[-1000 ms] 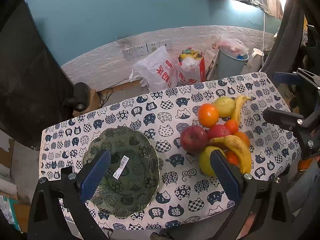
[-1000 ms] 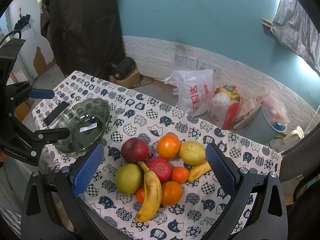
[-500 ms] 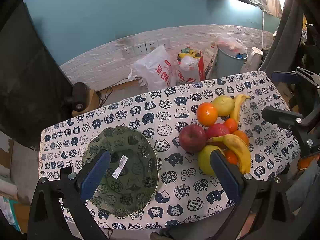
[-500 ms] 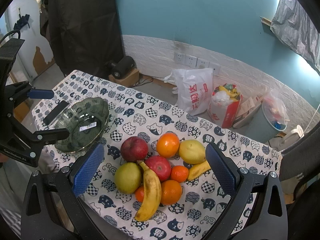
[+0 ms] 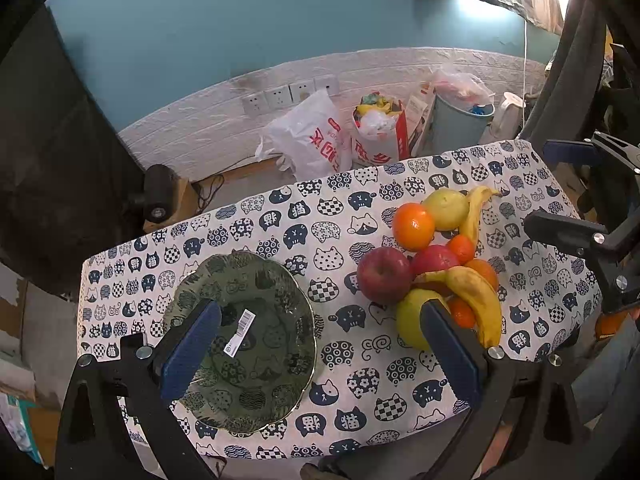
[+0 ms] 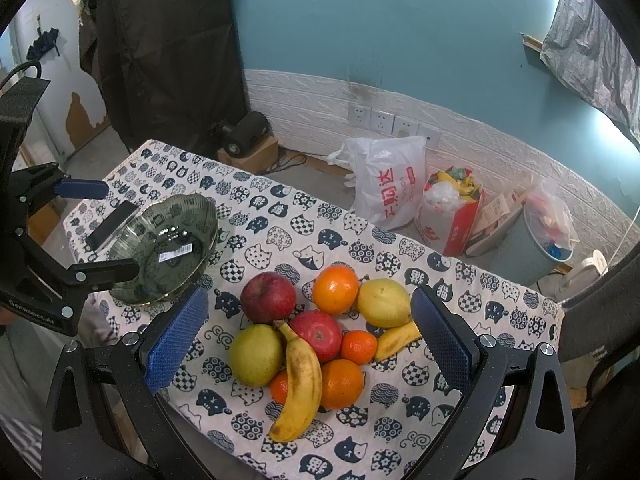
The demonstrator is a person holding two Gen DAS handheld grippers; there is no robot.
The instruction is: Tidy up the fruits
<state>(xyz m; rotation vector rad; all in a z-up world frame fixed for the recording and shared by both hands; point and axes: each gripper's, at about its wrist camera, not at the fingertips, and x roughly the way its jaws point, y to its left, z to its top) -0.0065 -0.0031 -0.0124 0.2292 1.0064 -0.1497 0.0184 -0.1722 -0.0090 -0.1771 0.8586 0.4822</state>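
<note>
A pile of fruit lies on the cat-print tablecloth (image 5: 344, 208): a dark red apple (image 5: 383, 275) (image 6: 268, 297), a second red apple (image 6: 316, 335), a large orange (image 5: 413, 226) (image 6: 335, 289), a yellow-green pear (image 6: 255, 354), a yellow pear (image 6: 383, 303), a big banana (image 6: 300, 380) (image 5: 478, 302), a smaller banana (image 6: 396, 345) and small oranges. A green glass bowl (image 5: 244, 336) (image 6: 168, 250) with a barcode sticker stands empty to the left. My left gripper (image 5: 320, 354) is open above the table between bowl and fruit. My right gripper (image 6: 308, 350) is open above the pile.
Behind the table's far edge, on the floor, stand a white plastic bag (image 5: 310, 136), a red-and-white bag (image 5: 378, 130) and a grey bin (image 5: 460, 122). A black device on a wooden box (image 5: 158, 196) sits at the far left. A dark phone (image 6: 112, 224) lies beside the bowl.
Both grippers have shifted only slightly over the table; the fruit and bowl have not moved. Both grippers stay open.
</note>
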